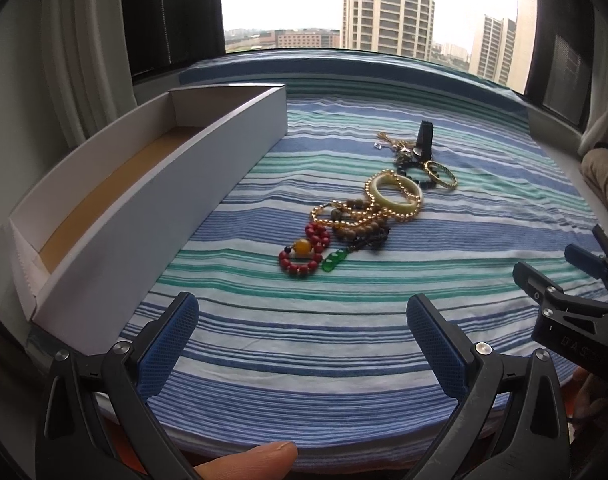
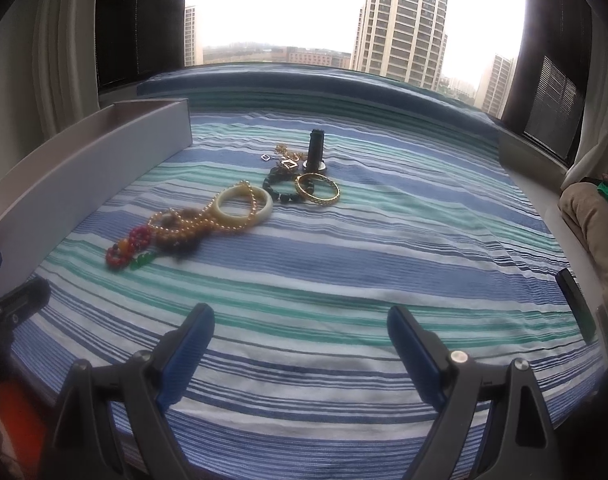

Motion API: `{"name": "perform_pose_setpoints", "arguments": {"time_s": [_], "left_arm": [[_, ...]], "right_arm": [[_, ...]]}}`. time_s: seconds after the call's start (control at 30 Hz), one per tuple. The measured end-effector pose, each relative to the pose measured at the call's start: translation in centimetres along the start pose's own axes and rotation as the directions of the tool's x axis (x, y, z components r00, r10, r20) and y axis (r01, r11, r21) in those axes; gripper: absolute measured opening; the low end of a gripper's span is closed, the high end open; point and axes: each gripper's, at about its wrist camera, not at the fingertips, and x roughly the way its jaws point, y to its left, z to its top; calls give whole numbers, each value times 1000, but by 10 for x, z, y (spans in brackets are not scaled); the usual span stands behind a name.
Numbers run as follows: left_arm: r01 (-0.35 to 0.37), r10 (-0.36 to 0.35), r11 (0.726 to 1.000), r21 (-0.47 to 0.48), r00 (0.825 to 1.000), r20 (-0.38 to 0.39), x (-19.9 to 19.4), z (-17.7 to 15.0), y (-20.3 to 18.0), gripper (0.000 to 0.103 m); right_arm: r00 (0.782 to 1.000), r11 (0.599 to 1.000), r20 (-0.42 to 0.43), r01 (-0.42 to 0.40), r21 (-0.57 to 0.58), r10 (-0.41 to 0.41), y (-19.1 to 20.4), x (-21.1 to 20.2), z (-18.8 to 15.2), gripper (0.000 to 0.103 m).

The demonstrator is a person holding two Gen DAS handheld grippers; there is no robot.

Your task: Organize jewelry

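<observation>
Striped cloth (image 1: 344,340) before a window | jewelry pile (image 1: 368,212) mid-cloth, untouched | white box (image 1: 151,208) just left of it, brown floor bare | left gripper (image 1: 304,344) jaws wide, nothing between | right gripper (image 2: 299,344) jaws wide, nothing between

I note a wide window (image 1: 287,0) ahead, overcast daylight and high-rise blocks (image 1: 388,4) beyond. Pale curtains (image 1: 83,52) hang at both sides beside dark louvred panels (image 2: 552,104). A blue, green and white striped cloth (image 1: 344,340) covers the surface below.
</observation>
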Motion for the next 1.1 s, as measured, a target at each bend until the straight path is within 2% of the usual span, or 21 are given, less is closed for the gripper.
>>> {"name": "perform_pose_setpoints", "arguments": {"time_s": [0.3, 0.43, 0.6, 0.73, 0.83, 0.9, 1.1], "left_arm": [[-30, 29, 998, -48, 999, -32, 17, 9, 7, 103], [-32, 28, 998, -52, 997, -76, 28, 8, 6, 103], [-37, 33, 998, -42, 996, -87, 32, 10, 1, 103], [-43, 39, 998, -47, 995, -91, 36, 15, -2, 103], [-46, 42, 998, -44, 994, -103, 43, 19, -7, 103], [-52, 47, 998, -39, 992, -114, 47, 23, -11, 103], [-79, 71, 995, -67, 991, -114, 50, 33, -9, 103]], "right_arm": [[1000, 1000, -15, 6, -10, -6, -6, 44, 14, 90], [996, 1000, -86, 22, -17, -24, -12, 91, 23, 90], [988, 1000, -155, -6, -6, 5, -13, 144, 29, 90], [992, 999, -120, -37, 18, 39, -14, 154, 35, 90], [989, 996, -129, -72, 52, 78, -19, 162, 39, 93], [988, 996, -136, -67, 51, 73, -18, 164, 39, 97], [988, 996, -138, -68, 51, 75, -17, 165, 41, 98]]}}
